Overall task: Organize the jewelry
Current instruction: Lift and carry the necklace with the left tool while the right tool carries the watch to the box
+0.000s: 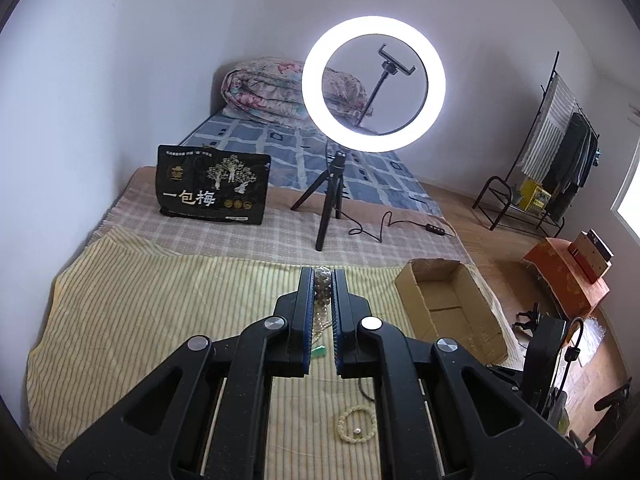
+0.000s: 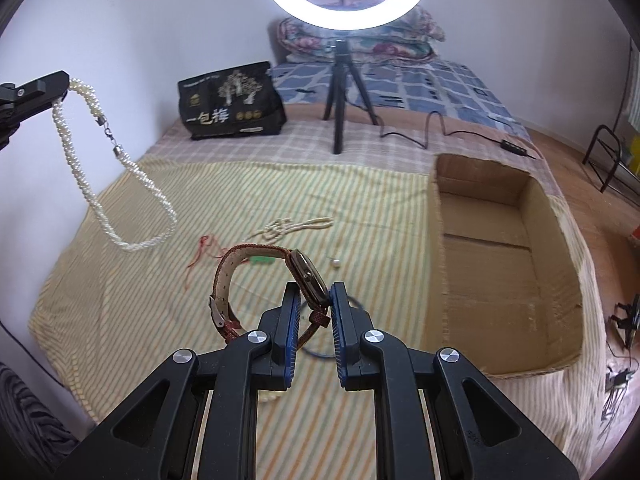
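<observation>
Right wrist: right tool pinches watch; left tool pinches pearl necklace.

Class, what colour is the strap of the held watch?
Reddish-brown strap, clearest in the right wrist view.

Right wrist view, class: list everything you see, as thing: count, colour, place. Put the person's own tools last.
Watch: one, red-brown strap, clamped in right gripper.
Pearl necklace: one, white, hanging from left gripper.
Loose pearl: one, white, on striped cloth.
Cardboard box: one, brown, open, right side of bed.
Ring light: one, white, on black tripod.
Snack bag: one, black, near wall.
Right gripper: black, shut on watch.
Left gripper: black, upper left.
</observation>
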The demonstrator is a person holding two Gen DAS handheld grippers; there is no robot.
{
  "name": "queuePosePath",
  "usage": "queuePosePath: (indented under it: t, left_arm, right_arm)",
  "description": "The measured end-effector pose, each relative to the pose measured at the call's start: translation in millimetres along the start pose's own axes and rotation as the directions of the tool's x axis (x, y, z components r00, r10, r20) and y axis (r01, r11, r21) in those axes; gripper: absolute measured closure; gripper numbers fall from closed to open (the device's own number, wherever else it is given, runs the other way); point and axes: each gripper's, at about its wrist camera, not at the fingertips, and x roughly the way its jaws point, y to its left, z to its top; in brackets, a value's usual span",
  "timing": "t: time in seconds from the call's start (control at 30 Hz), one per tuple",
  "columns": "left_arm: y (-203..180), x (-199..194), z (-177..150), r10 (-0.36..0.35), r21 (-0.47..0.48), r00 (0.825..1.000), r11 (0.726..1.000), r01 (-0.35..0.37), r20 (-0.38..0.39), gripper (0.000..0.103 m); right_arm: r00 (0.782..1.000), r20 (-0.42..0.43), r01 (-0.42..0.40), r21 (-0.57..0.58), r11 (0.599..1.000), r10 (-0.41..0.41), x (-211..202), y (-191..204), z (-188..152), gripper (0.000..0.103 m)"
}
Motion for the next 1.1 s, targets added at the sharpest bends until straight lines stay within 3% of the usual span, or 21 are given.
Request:
queuePosePath:
  t: [0.57,1.1]
  left_arm:
    - [-116,63,14,-0.13,0.089,0.99,0.987,0.135,-0.053,0.097]
    - [-195,138,47,-0.227,0.13,0.968,0.962,0.24,-0.112,0.097]
  right_arm:
    - [0.99,0.008,0.139,0.166,0.976,-0.143,-18,-110,-10,0.089]
    - [0.981,-0.048,0.195,0.192,0.962,-0.189,-2,-151,-18,0.089]
